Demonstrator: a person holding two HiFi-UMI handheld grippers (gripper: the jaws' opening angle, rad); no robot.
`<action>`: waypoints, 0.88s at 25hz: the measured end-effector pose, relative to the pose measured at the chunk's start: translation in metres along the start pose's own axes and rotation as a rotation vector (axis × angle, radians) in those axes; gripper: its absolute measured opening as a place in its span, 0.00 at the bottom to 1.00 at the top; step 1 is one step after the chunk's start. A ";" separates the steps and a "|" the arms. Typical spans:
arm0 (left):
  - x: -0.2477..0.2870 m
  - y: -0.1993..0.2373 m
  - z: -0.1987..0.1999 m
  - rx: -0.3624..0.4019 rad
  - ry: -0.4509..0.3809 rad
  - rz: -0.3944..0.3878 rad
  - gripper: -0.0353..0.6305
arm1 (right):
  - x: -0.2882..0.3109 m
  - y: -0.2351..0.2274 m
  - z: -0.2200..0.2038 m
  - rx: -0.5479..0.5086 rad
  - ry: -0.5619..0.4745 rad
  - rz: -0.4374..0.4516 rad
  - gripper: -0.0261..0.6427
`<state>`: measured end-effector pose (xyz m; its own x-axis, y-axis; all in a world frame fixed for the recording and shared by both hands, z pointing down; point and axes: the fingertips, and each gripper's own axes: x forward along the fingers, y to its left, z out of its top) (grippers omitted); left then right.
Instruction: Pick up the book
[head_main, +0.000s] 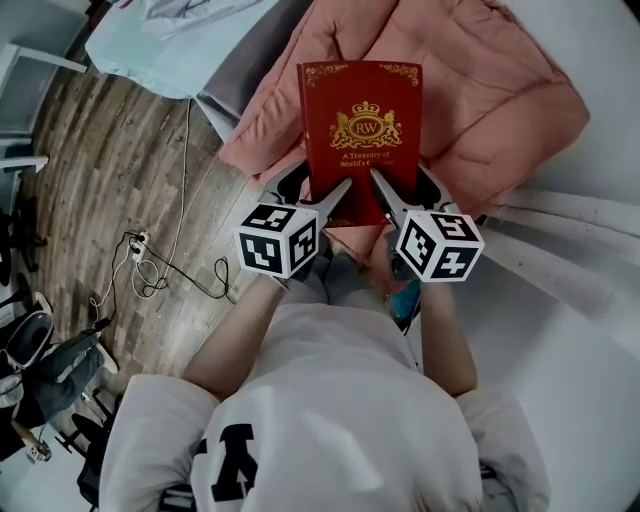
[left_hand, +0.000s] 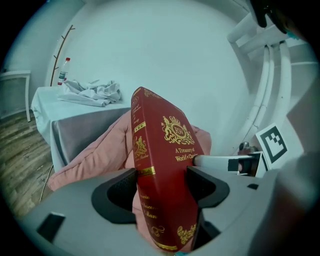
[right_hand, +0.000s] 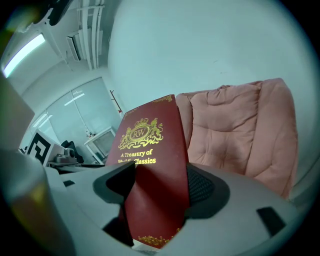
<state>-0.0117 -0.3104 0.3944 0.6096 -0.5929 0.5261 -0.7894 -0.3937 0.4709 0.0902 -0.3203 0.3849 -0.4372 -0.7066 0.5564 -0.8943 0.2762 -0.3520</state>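
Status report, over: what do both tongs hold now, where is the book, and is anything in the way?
Left tongs shut on red book. Right tongs shut on same book, bottom edge. Pink quilt behind it; nothing blocking.

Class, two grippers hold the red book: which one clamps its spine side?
The left gripper: its jaws close on the gold-lettered spine edge of the red hardcover book; the right gripper pinches the opposite edge.

Book (head_main: 360, 130), between the jaws of both grippers: smooth red cover, soft sheen, bright gilt stamping.
Left gripper (left_hand: 162, 186), right gripper (right_hand: 155, 186): matt grey plastic bodies; pads (right_hand: 202, 187) black, finely ribbed, rubbery-looking.
Quilt (head_main: 480, 90), beyond the jaws: pink stitched cloth, matt.
Floor (head_main: 110, 160), below the left gripper: grained wood planks.
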 end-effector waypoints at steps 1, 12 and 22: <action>-0.002 -0.002 0.004 0.006 -0.007 -0.003 0.51 | -0.003 0.001 0.004 -0.003 -0.008 -0.002 0.53; -0.027 -0.018 0.043 0.052 -0.079 -0.027 0.52 | -0.026 0.025 0.044 -0.054 -0.097 -0.016 0.53; -0.046 -0.034 0.079 0.105 -0.147 -0.061 0.52 | -0.049 0.041 0.080 -0.097 -0.188 -0.035 0.52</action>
<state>-0.0182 -0.3251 0.2983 0.6458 -0.6588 0.3860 -0.7590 -0.4989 0.4183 0.0824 -0.3264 0.2834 -0.3884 -0.8234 0.4137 -0.9176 0.3042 -0.2559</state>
